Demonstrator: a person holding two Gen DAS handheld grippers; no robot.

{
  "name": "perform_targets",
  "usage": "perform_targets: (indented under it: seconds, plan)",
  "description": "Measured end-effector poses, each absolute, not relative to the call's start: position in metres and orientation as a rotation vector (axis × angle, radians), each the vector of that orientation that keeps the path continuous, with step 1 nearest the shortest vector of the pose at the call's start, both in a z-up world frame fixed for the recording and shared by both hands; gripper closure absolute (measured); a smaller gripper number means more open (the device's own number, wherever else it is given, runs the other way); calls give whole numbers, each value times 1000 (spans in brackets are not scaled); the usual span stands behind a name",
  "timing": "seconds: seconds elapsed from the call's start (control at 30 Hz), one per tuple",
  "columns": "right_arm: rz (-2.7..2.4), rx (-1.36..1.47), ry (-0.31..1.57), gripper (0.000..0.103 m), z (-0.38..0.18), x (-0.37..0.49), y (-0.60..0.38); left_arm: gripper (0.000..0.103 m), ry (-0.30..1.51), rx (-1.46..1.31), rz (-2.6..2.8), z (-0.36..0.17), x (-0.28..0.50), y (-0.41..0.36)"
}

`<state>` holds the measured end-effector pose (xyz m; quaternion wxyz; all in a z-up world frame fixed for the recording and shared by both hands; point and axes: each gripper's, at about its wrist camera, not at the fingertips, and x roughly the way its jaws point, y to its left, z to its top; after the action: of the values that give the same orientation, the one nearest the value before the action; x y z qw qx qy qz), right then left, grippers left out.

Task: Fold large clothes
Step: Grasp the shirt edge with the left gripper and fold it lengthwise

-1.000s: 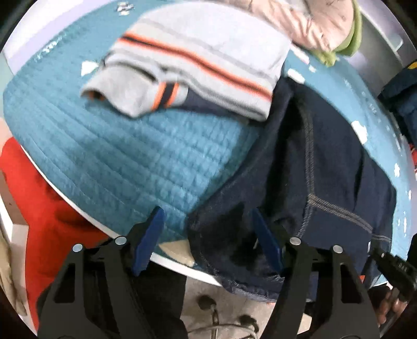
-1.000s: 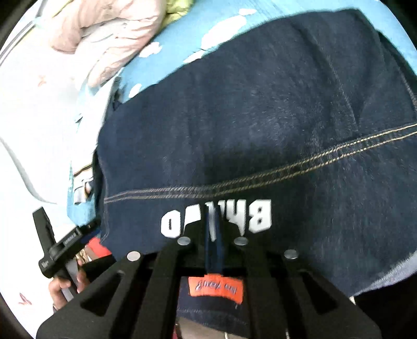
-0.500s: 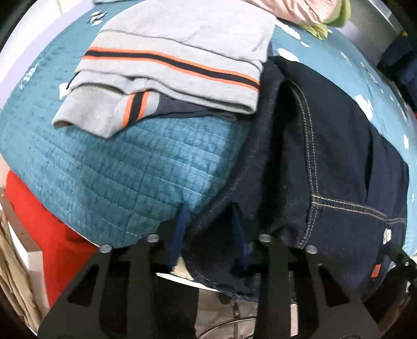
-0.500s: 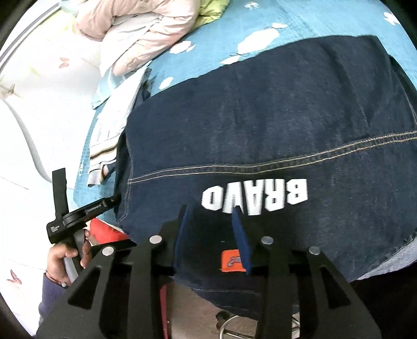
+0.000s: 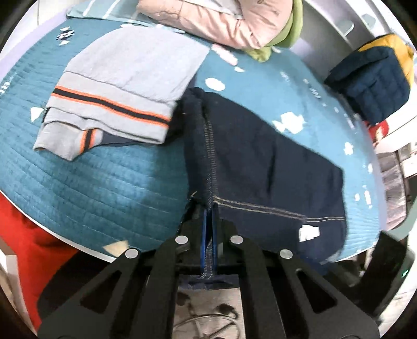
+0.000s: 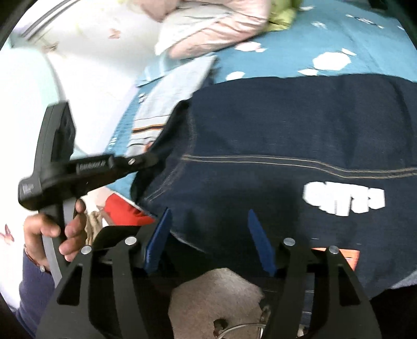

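A dark navy denim garment (image 5: 263,161) with tan stitching and a white printed word lies folded on the teal quilted table (image 5: 86,182), its near edge hanging over the table's rim. My left gripper (image 5: 208,211) is shut on the garment's stitched near-left edge. In the right wrist view the garment (image 6: 286,130) fills the middle. My right gripper (image 6: 208,234) is open, with its blue pads over the garment's near hem and nothing between them. The left gripper's body (image 6: 86,167) shows in the right wrist view, held by a hand.
A folded grey sweater with orange and navy stripes (image 5: 125,86) lies left of the denim and touches it. A pink padded jacket (image 5: 221,20) and a green item lie at the far edge. A navy and yellow jacket (image 5: 372,80) sits far right. Red fabric (image 5: 28,234) hangs below the table's left rim.
My left gripper went from open to shut on the denim's left edge. My right gripper let go of the hem, opened wide and moved left along it.
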<state>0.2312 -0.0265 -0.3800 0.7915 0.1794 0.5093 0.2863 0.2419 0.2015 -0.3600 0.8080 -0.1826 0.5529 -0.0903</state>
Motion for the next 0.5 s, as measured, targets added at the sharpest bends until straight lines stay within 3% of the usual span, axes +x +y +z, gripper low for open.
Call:
perform_targets:
  seconds: [0.5]
  plan:
    - [674, 395, 948, 31, -356, 233, 26, 101, 1122, -430, -350, -303, 238, 163]
